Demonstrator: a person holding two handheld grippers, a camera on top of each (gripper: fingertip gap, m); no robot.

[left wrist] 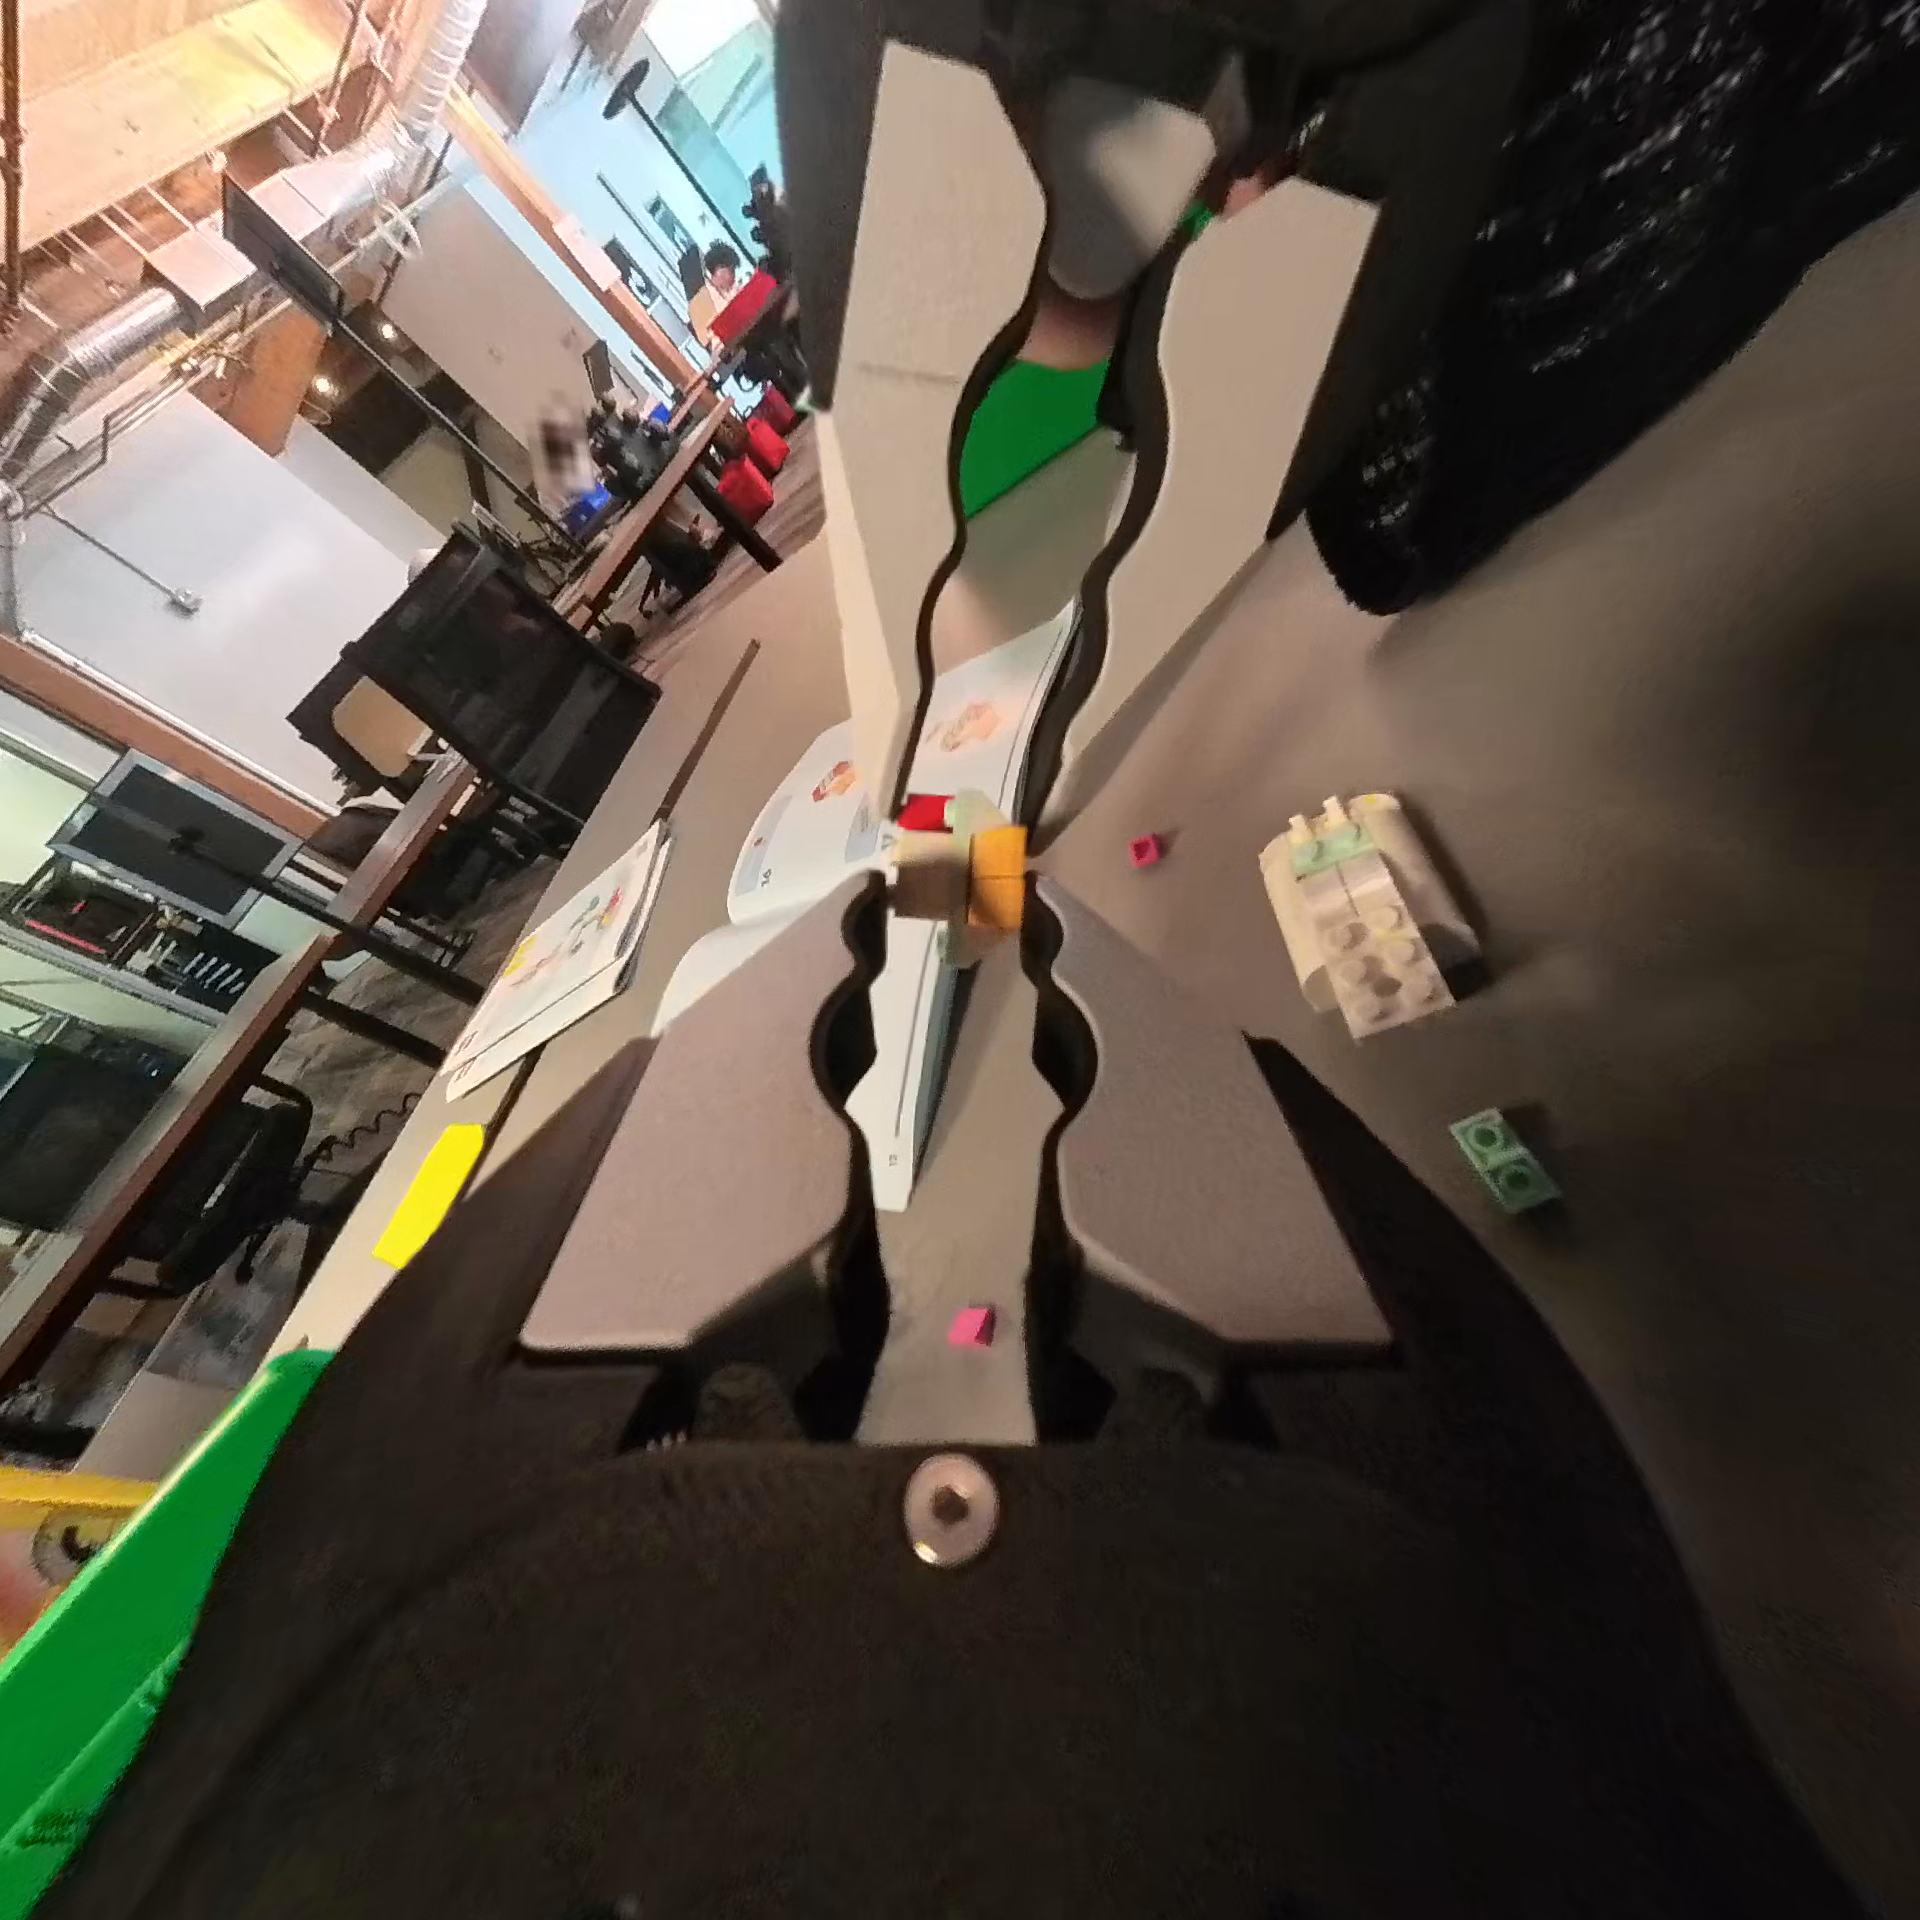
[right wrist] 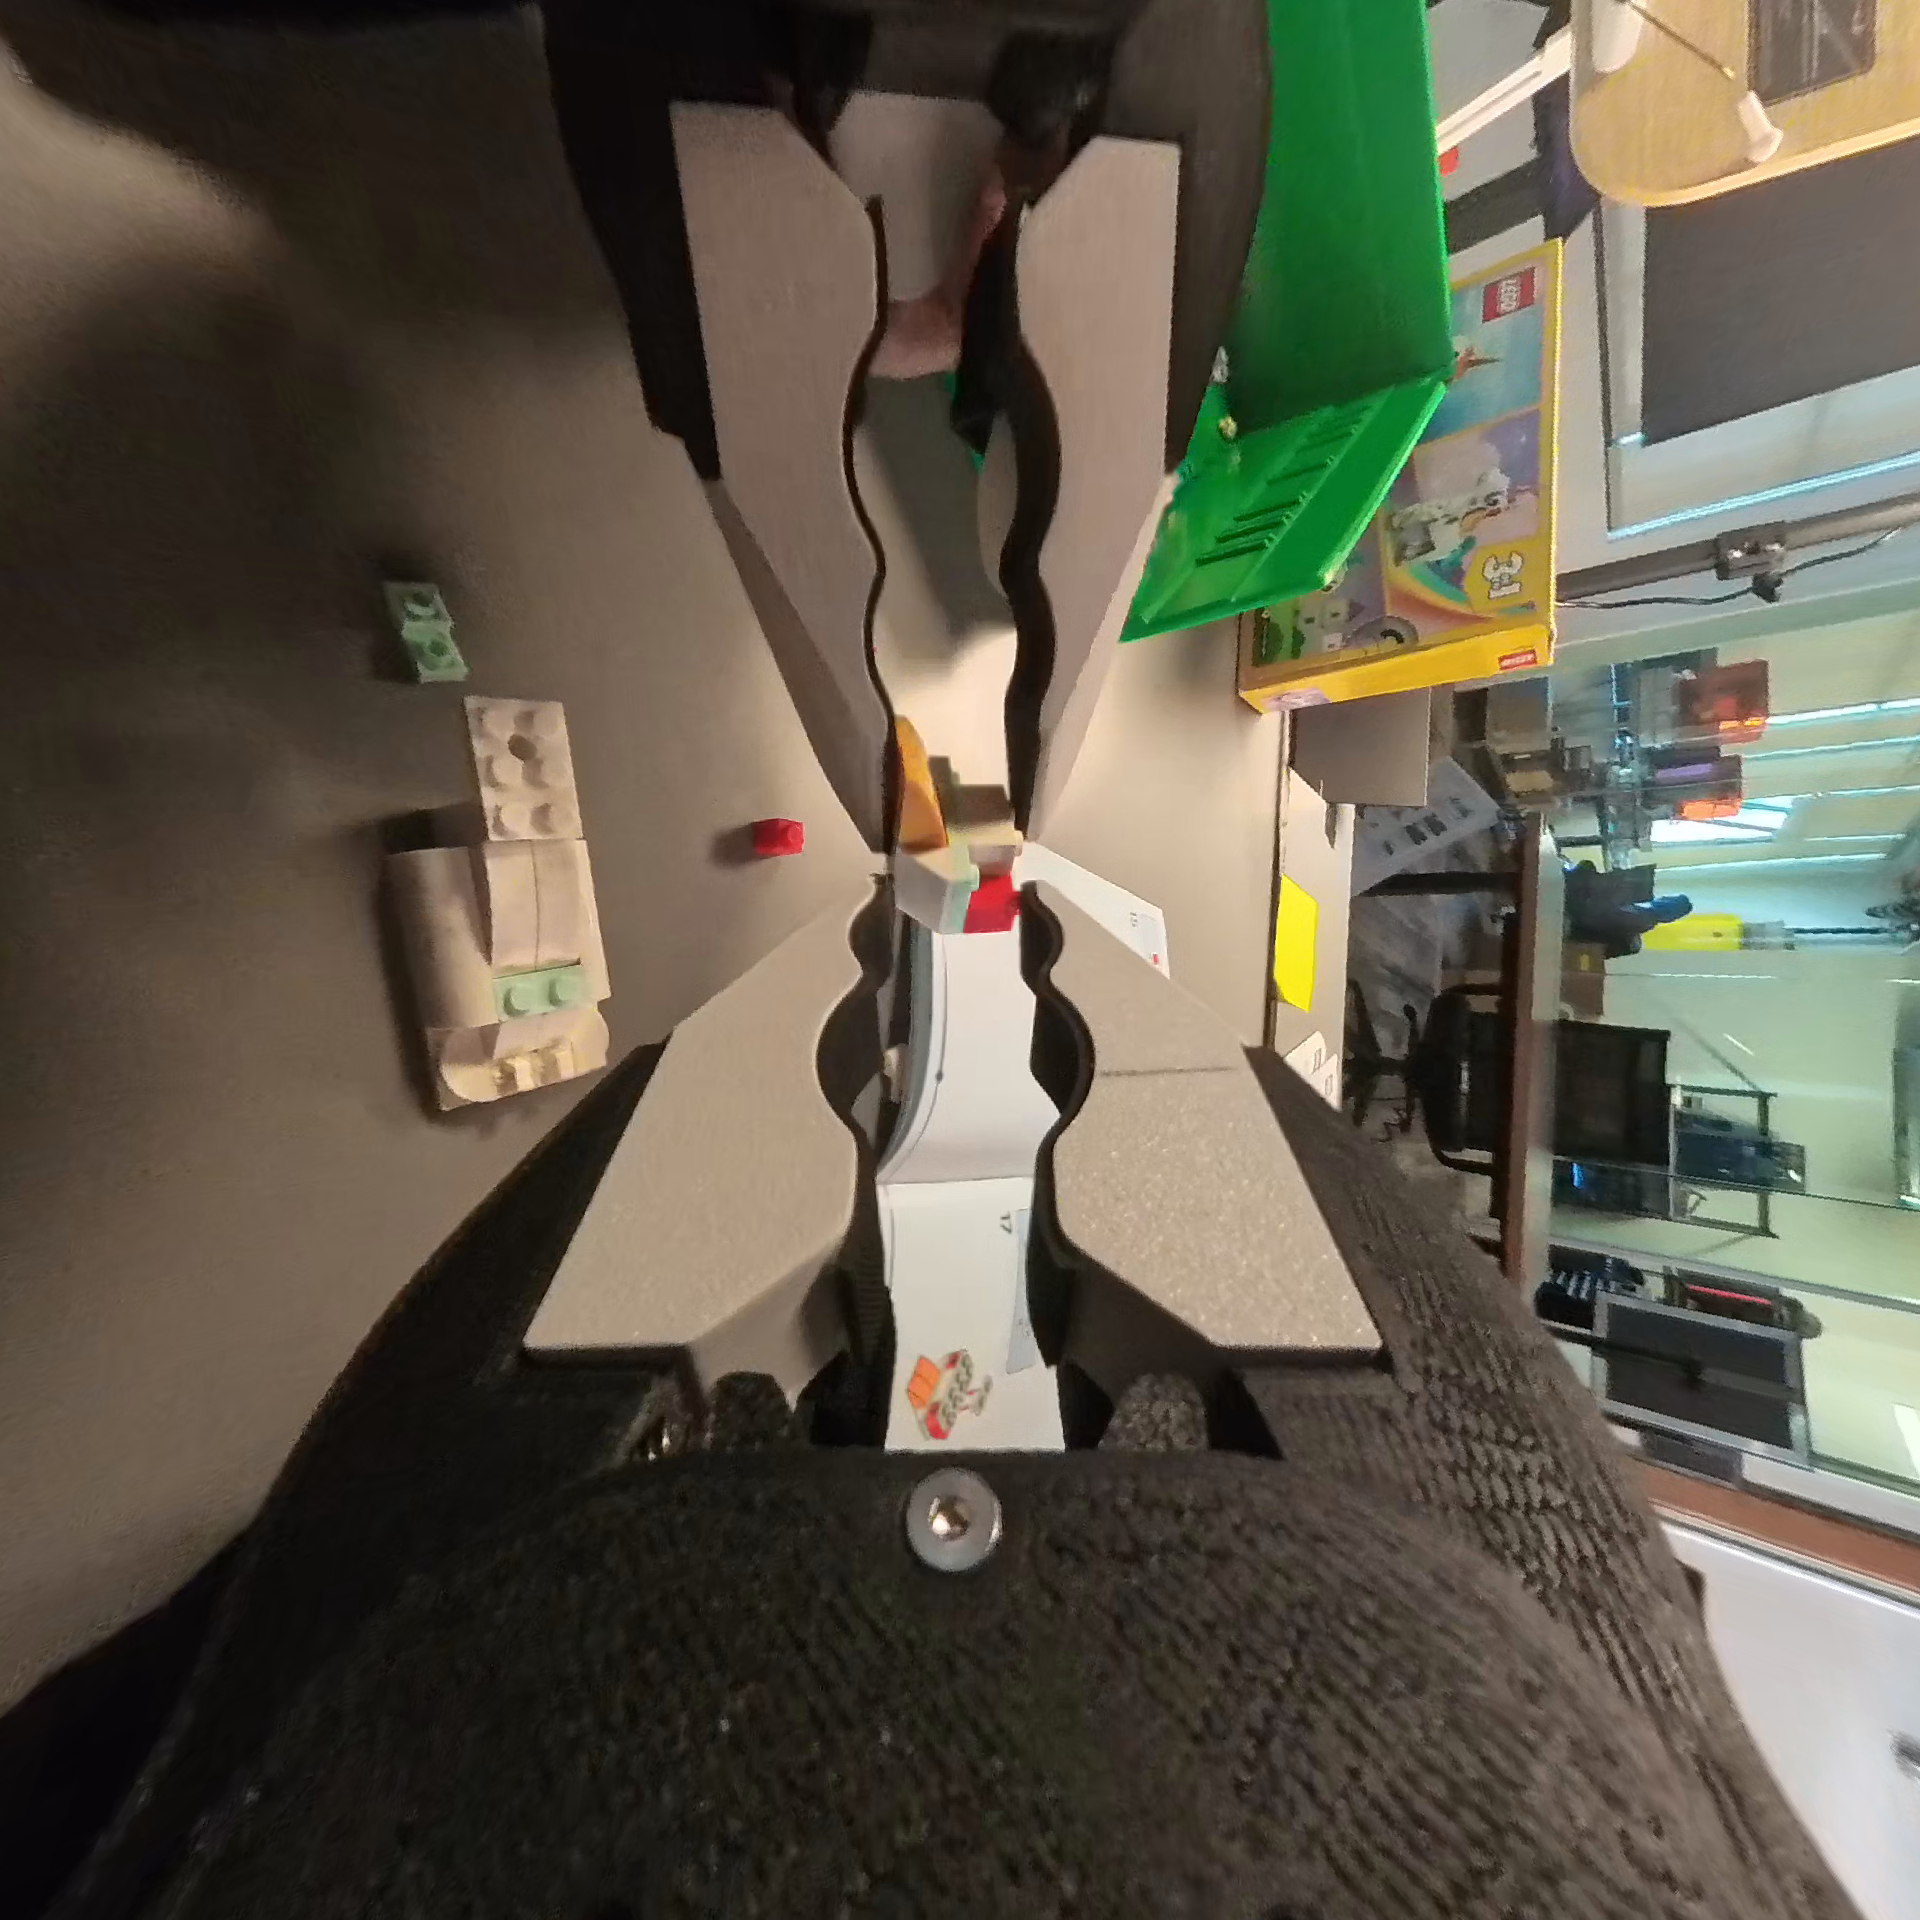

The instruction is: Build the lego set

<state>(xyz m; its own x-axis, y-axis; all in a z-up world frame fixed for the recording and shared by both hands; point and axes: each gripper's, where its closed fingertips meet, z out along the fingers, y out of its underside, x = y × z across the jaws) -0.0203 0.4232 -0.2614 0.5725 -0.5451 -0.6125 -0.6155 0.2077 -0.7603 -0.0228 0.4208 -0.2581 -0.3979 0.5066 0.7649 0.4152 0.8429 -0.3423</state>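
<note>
Left claw [left wrist: 956,883] and right claw [right wrist: 951,883] meet tip to tip, both clamped on one small brick assembly [left wrist: 961,878] above the open instruction booklet [left wrist: 821,821]. White brick build [right wrist: 520,904] lies on grey surface [right wrist: 260,416]; yellow printed set box [right wrist: 1455,499] at its edge, writing not transcribed.

Small multicoloured lego cluster [left wrist: 956,873] aloft; white build [left wrist: 1361,914] on table.

The open instruction booklet [right wrist: 966,1122] bears printed page numbers at its page corners. The yellow set box [right wrist: 1475,499] at the surface's far edge carries a brand logo and small printed marks.
</note>
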